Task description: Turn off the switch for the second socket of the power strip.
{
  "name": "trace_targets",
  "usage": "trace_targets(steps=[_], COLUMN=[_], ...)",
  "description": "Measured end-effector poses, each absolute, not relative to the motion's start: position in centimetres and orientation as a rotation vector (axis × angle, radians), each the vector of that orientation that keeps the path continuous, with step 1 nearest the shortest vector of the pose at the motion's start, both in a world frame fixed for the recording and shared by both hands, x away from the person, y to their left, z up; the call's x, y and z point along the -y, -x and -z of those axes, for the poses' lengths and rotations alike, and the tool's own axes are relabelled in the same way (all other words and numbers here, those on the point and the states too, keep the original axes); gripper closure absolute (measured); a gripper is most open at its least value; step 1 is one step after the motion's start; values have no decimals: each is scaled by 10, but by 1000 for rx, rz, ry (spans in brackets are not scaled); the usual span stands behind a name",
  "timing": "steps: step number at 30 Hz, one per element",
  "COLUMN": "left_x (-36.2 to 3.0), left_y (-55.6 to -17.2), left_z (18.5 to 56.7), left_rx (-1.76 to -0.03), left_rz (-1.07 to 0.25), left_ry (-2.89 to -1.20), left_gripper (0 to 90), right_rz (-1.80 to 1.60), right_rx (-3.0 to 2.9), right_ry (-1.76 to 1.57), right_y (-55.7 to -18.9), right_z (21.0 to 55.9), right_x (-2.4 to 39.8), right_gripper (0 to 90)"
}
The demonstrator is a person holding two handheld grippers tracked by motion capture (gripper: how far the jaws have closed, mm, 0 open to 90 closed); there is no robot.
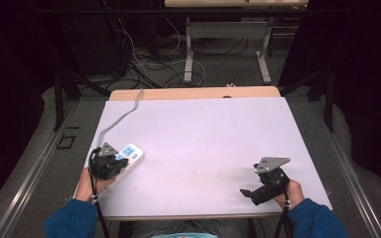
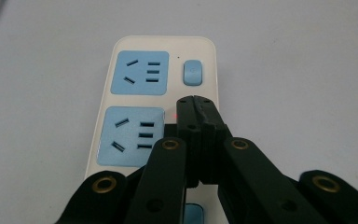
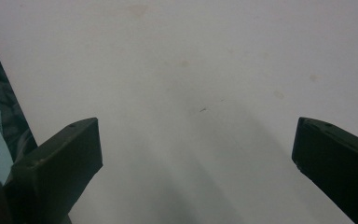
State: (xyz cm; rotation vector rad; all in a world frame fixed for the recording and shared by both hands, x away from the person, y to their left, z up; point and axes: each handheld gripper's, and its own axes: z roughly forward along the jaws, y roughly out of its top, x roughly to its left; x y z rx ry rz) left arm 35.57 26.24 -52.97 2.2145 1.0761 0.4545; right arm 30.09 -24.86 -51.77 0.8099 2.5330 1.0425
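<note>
Left tool (image 2: 196, 100) clenched, tips over a power strip (image 2: 158, 102) at lower left of the desk (image 1: 203, 139), beside a red light. Right tool (image 3: 196, 154) released, lower right. Risk: strip skidding if pressed off-centre, unbraced.

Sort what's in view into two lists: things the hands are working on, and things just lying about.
In use:
- power strip, white with blue sockets, at the table's left edge
- left tool, jaws closed over the strip beside a small red light
- strip's grey cord

Idle or background:
- right tool, jaws wide open over bare white table
- cables on the floor
- second desk behind
</note>
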Motion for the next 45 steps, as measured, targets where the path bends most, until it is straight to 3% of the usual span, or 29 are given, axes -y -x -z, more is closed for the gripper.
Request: trace_targets(steps=[34,45], left_x=[-257,-258], left_y=[-353,-350], left_z=[523,516], left_rx=[-1067,-1072], left_rz=[-501,-546], left_ry=[-2188,-2129], left_gripper=[900,827], right_rz=[-1035,-1031], right_rx=[-2543,-2543], right_ry=[-809,-811], right_y=[-301,-301], right_z=[518,518], right_x=[249,249], right_gripper=[12,13])
